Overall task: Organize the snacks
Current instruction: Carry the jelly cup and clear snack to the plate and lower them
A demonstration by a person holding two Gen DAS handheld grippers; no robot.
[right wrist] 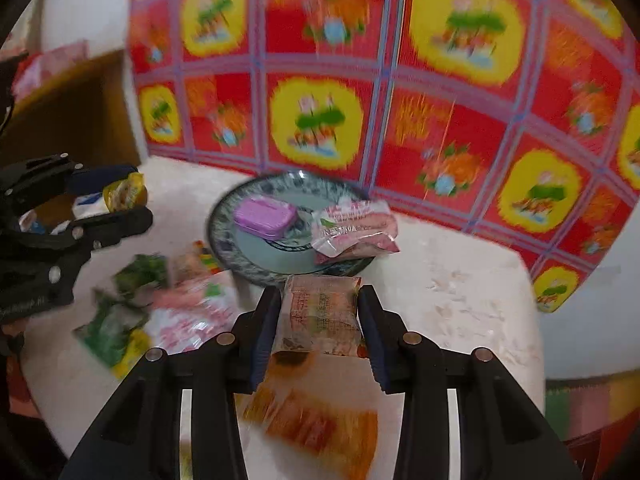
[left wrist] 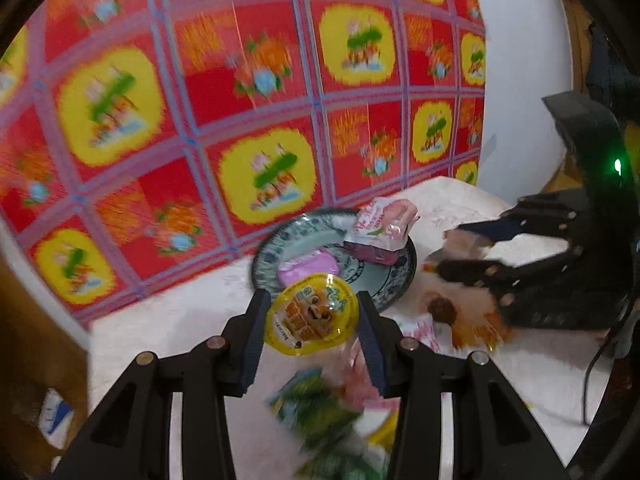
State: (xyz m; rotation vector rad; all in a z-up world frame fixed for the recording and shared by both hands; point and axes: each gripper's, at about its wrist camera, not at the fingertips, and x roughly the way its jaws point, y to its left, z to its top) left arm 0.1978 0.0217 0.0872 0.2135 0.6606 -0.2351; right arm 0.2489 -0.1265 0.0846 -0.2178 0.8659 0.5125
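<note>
A patterned plate (left wrist: 394, 294) (right wrist: 224, 240) stands on the white table near the wall and holds a purple snack (left wrist: 308, 266) (right wrist: 266, 216) and a pink-white packet (left wrist: 380, 224) (right wrist: 356, 228). My left gripper (left wrist: 312, 334) is shut on a round yellow jelly cup (left wrist: 312, 318), held above the table just short of the plate; it shows at the left of the right wrist view (right wrist: 120, 204). My right gripper (right wrist: 320, 320) is shut on a clear orange snack packet (right wrist: 320, 312), close in front of the plate; it shows at the right of the left wrist view (left wrist: 456, 252).
Several loose packets, green (right wrist: 120, 320) and pink-white (right wrist: 192, 320), lie on the table left of the plate. A red and yellow patterned cloth (left wrist: 240, 100) hangs behind the table. A brown cabinet (right wrist: 72, 112) stands at the left.
</note>
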